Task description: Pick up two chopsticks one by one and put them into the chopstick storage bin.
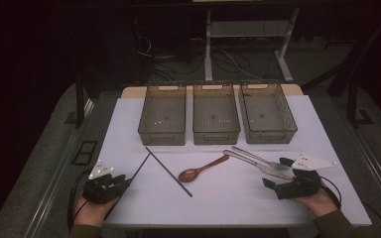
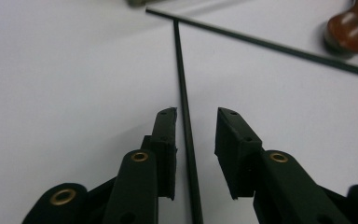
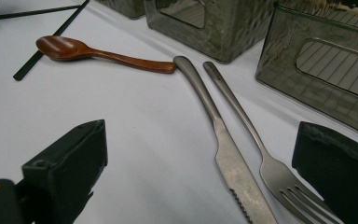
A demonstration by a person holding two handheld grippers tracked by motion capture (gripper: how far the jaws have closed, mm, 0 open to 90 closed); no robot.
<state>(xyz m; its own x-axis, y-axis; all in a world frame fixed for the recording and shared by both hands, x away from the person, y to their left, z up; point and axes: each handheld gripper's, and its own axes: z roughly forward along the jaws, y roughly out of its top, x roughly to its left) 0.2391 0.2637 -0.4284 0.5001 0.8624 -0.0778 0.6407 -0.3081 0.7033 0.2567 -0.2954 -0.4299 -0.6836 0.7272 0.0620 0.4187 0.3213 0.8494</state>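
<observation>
Two thin black chopsticks lie on the white table. One chopstick (image 1: 140, 167) (image 2: 186, 130) runs lengthwise between the jaws of my left gripper (image 1: 125, 179) (image 2: 196, 114). The jaws stand a little apart and neither pad presses on it. The second chopstick (image 1: 168, 171) (image 2: 270, 44) crosses its far tip. A brown wooden spoon (image 1: 198, 170) (image 2: 349, 32) (image 3: 74, 49) lies mid-table. My right gripper (image 1: 276, 172) (image 3: 200, 128) is wide open, low over the table. A steel knife (image 1: 253, 163) (image 3: 228, 154) and a fork (image 1: 258, 157) (image 3: 256, 140) lie between its jaws, untouched.
Three see-through grey baskets stand in a row at the back: left (image 1: 161, 136), middle (image 1: 216, 135) and right (image 1: 270, 135), nothing visible inside them. The right one (image 3: 326, 70) is close beyond the fork. A hand holds each gripper at the table's near edge.
</observation>
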